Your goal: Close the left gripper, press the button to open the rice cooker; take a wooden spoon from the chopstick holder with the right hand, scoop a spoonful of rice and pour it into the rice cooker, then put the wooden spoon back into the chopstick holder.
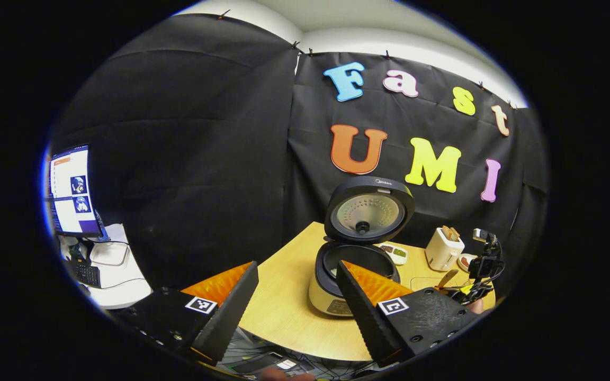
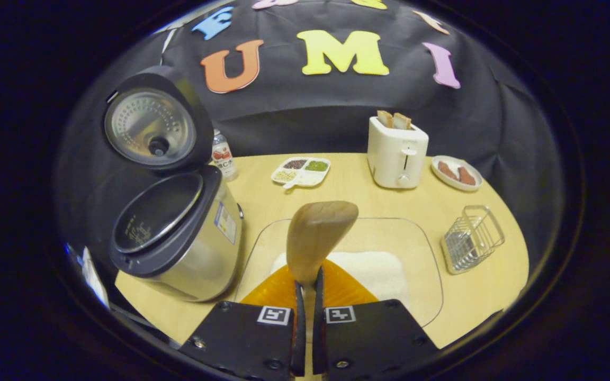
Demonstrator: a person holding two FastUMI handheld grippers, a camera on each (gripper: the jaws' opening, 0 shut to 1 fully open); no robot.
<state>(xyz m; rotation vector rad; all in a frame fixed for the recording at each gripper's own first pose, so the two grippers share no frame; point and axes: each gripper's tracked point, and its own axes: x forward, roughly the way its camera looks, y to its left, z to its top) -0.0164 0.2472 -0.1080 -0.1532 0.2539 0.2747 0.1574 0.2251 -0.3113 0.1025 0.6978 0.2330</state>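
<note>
The jaws of the right gripper (image 2: 307, 296) were almost fully together and pressed from both sides on the handle of the wooden spoon (image 2: 316, 241). The spoon stood up between them, its bowl above a clear tray (image 2: 427, 248) with white rice (image 2: 374, 270) in it. The tray lay on the counter (image 2: 474, 301), just to the right of the rice cooker (image 2: 178, 233).

The cooker stood open, its lid (image 2: 151, 124) raised upright behind the dark inner pot. Behind the cooker, close to its right side, a small bottle (image 2: 223, 156) stood. Further right of the cooker, at the back of the counter, lay a white divided dish (image 2: 301, 170) with grains, then a white toaster (image 2: 396, 152) with two slices of bread in it, then a small plate (image 2: 457, 172) with brownish pieces. The wire chopstick holder (image 2: 472, 238) stood to the right of the tray, well apart from the cooker.

The jaws of the left gripper (image 1: 297, 296) were wide apart and held nothing. In the left gripper view they were over the counter edge, with the cooker (image 1: 355, 264) between and beyond them, its lid (image 1: 368, 211) open. To the right of the cooker in this view stood the toaster (image 1: 443, 248), and the right gripper showed there also, but small. Far to the left of the cooker, past the black cloth, a monitor (image 1: 72, 190) stood on a white desk (image 1: 119, 286).
</note>
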